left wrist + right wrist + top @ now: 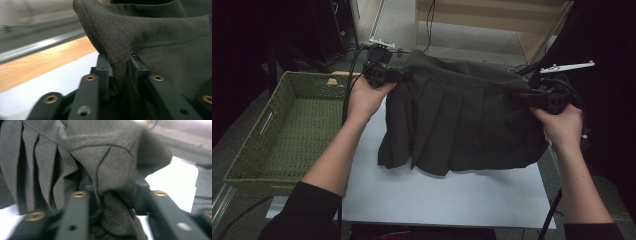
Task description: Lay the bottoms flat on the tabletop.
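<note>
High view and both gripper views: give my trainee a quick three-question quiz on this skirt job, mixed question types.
1. True or false: the pleated skirt lies folded inside the green basket.
2. Which part of the skirt do the left gripper and the right gripper grip? A) the hem B) the waistband ends C) a pocket
3. In the high view, on which side of the white table does the basket stand?

Key
1. False: it hangs between the two grippers, with its hem over the table.
2. B: fabric is bunched between each gripper's fingers.
3. The left side.
</note>
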